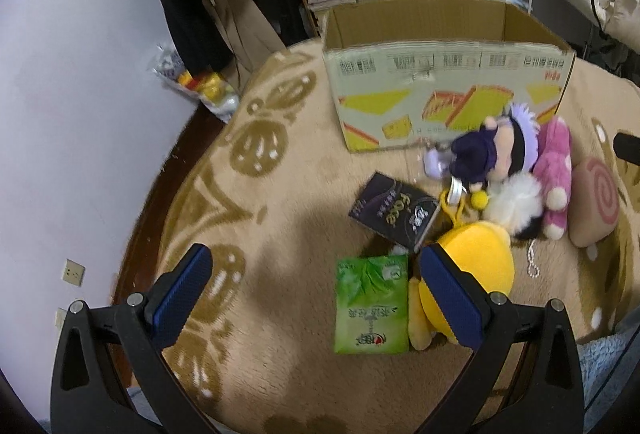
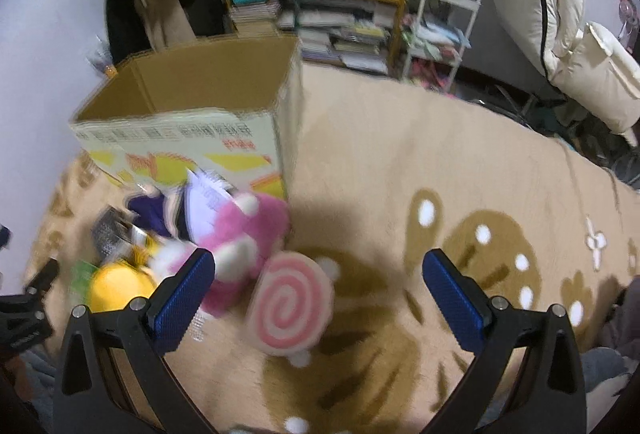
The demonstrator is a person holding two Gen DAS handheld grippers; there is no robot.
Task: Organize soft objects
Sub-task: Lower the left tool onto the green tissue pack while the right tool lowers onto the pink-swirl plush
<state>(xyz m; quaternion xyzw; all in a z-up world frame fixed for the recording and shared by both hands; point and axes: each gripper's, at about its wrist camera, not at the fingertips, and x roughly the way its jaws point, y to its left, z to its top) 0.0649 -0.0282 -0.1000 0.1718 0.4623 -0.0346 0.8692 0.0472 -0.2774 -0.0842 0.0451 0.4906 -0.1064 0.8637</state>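
Between the blue pads of the left gripper (image 1: 316,290) lay only blanket (image 1: 280,194); its jaws stood wide and held nothing. The right gripper (image 2: 318,296) was equally spread and empty, hovering over the pink swirl cushion (image 2: 290,308).

Just beside the left tool's right-hand pad sat a yellow plush (image 1: 478,260), with a green packet (image 1: 370,304) between the pads and a dark box (image 1: 394,210) beyond it. Farther out a purple-haired doll (image 1: 490,154) and a pink plush (image 1: 554,174) lay piled against the front of the open carton (image 1: 440,90).

Judging by the task, the soft toys belonged in the carton, and none seemed yet grasped. To do the step well, each tool would have needed to drop squarely over one toy, close on its bulk rather than a loose limb or strap, lift clear of the carton's rim, and leave the packet and box alone. The pile was tangled, so taking the outermost toy first looked safest.

Only the left view showed the packet and box clearly, plus a bead chain (image 1: 532,260) near the yellow plush. The right view, blurred, showed more of the carton's inside, which appeared empty as far as could be told, and the long stretch of bare blanket to the right.
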